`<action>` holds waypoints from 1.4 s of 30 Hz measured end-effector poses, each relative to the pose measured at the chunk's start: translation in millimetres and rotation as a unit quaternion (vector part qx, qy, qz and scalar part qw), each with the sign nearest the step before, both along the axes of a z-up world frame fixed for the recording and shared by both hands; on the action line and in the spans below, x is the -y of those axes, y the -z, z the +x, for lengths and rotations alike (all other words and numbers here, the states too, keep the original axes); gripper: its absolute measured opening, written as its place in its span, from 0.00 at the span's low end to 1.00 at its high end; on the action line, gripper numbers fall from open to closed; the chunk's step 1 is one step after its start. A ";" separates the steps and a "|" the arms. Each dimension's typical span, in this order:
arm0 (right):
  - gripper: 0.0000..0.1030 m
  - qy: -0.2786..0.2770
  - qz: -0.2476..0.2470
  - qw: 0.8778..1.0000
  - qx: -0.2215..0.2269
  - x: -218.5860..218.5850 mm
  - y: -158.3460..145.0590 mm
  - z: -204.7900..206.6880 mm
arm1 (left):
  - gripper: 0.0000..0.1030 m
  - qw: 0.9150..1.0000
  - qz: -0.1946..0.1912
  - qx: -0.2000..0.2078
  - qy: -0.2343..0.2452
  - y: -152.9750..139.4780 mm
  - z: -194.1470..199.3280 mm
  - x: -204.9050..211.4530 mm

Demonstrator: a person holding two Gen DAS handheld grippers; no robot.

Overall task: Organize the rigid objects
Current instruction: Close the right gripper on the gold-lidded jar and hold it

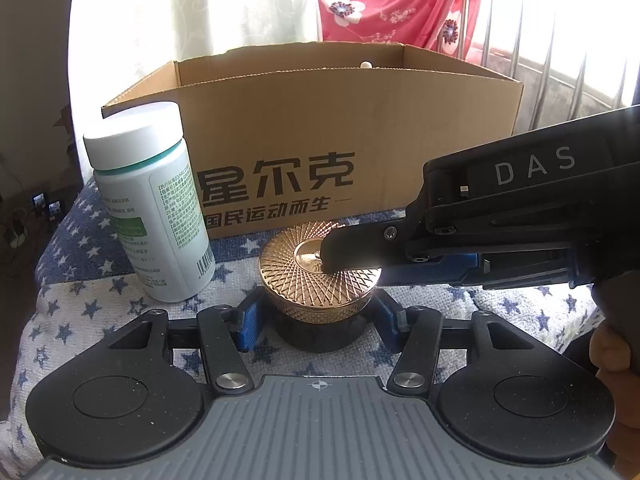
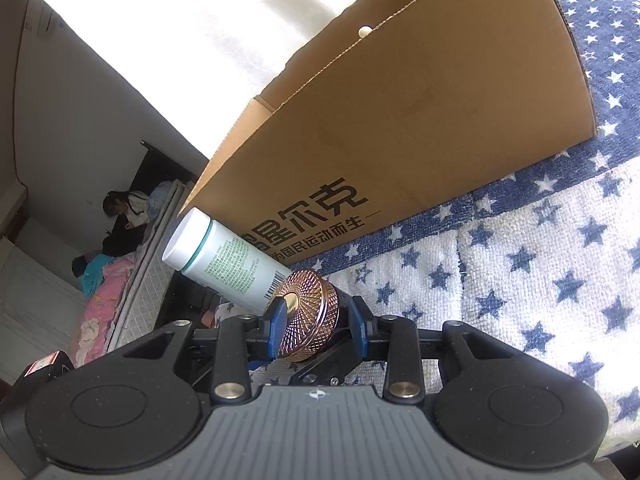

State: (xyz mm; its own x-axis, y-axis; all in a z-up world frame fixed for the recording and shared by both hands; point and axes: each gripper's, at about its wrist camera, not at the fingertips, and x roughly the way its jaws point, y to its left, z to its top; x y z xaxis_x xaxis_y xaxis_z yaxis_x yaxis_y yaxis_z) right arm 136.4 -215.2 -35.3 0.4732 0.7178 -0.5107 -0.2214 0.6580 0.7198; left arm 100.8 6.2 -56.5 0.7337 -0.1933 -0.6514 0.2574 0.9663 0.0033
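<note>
Nearest the left wrist camera, the left gripper (image 1: 320, 316) straddles a small jar with a gold ribbed lid (image 1: 318, 270) and a dark body. Its blue pads (image 1: 249, 322) sit on either side of the jar's lower part, close against it, but whether they actually press on it cannot be told from this view. The jar stands upright on a towel (image 1: 100, 304) printed with blue stars.

The right gripper (image 1: 320, 252) reaches in from the right side of that view, level across the lid, one black finger lying over the lid's centre disc. In the right wrist view its own blue pads (image 2: 278, 320) sit one on the lid's patterned top face and the other on the far side of the jar (image 2: 310, 316), clamped across the lid. The letters "DAS" are readable in pale print on the right gripper's black body.

Just left of the jar stands a white bottle (image 1: 150, 204) with a white cap, a teal band and a green-and-white label; the small print and a barcode on it are too fine to read.

Behind both, touching the towel, stands an open cardboard box (image 1: 320, 136) with large dark Chinese characters, "尔克" legible, and a smaller line "国民运动而生" beneath. A small pale round thing shows just over its rim.

Beyond hang a pale curtain (image 1: 224, 4) and red flowered cloth (image 1: 400, 0).
</note>
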 end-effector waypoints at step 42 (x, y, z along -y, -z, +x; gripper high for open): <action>0.37 0.007 -0.032 0.999 -0.006 -18.7 -18.2 -10.9 | 0.53 0.999 -0.027 0.034 -0.019 13.2 -21.6 -9.0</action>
